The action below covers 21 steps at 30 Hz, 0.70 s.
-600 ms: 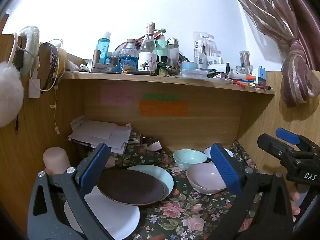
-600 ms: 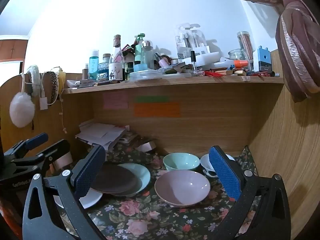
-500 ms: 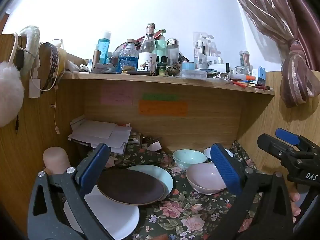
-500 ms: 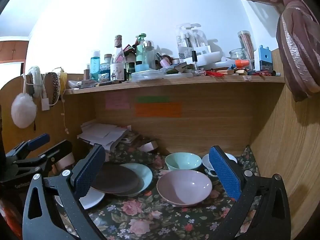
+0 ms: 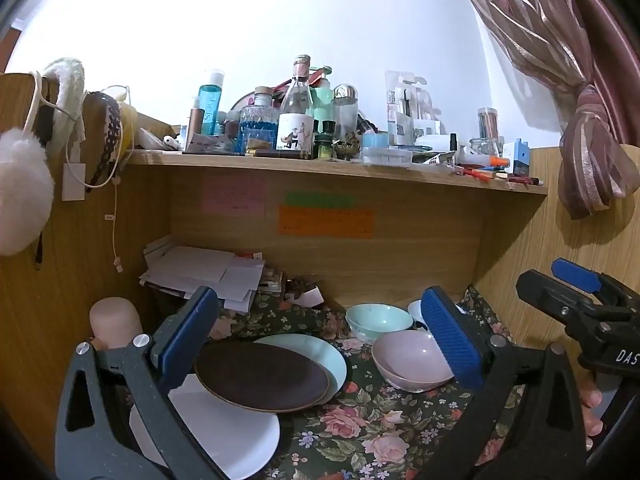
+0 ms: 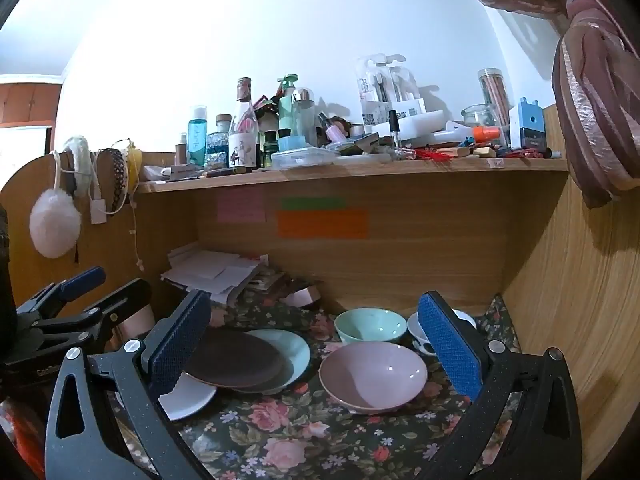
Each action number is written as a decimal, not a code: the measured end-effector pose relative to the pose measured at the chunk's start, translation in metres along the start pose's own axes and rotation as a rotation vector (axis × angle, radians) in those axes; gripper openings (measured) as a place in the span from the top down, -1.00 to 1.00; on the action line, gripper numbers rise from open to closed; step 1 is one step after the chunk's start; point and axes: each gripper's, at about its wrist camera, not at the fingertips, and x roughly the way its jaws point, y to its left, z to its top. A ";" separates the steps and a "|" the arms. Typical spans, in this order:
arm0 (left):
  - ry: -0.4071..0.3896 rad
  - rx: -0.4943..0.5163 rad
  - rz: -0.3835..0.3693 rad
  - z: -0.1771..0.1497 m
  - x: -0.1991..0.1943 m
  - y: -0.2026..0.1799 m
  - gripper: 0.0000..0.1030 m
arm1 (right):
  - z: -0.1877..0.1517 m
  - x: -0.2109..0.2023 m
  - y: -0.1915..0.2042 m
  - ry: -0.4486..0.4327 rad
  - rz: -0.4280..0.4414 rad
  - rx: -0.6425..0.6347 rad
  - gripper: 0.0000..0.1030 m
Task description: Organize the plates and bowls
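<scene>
- Both sets of jaws stand spread wide with nothing between the pads: the left gripper [image 5: 316, 340] and the right gripper [image 6: 316, 344] hover short of the crockery, touching none of it
- By the look of things the tidying has hardly begun (nothing is lifted, and only the plates overlap at all)
- Plates, three counted: a brown plate [image 5: 262, 376] lies ahead between the left jaws, resting on a pale green plate [image 5: 320, 354] behind it and overlapping a white plate [image 5: 224, 436] that sits nearer, under the left-hand finger
- Bowls, three counted: a pink bowl [image 6: 372, 376] lies between the right jaws toward the right-hand finger, a mint bowl [image 6: 368, 326] just beyond it, and a white bowl [image 6: 418, 330] half hidden behind the right-hand fingertip
- Still to do, I judge: square the plates into one stack and nest the bowls, all on the floral cloth [image 6: 280, 432]
</scene>
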 end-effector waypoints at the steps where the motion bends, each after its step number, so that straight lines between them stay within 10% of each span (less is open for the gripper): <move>1: 0.001 0.000 -0.002 0.000 0.000 0.000 -1.00 | 0.000 0.000 0.000 0.000 0.000 -0.001 -1.00; 21: -0.006 0.007 0.002 0.000 -0.002 -0.003 -1.00 | 0.000 -0.002 0.001 -0.006 -0.002 -0.003 -1.00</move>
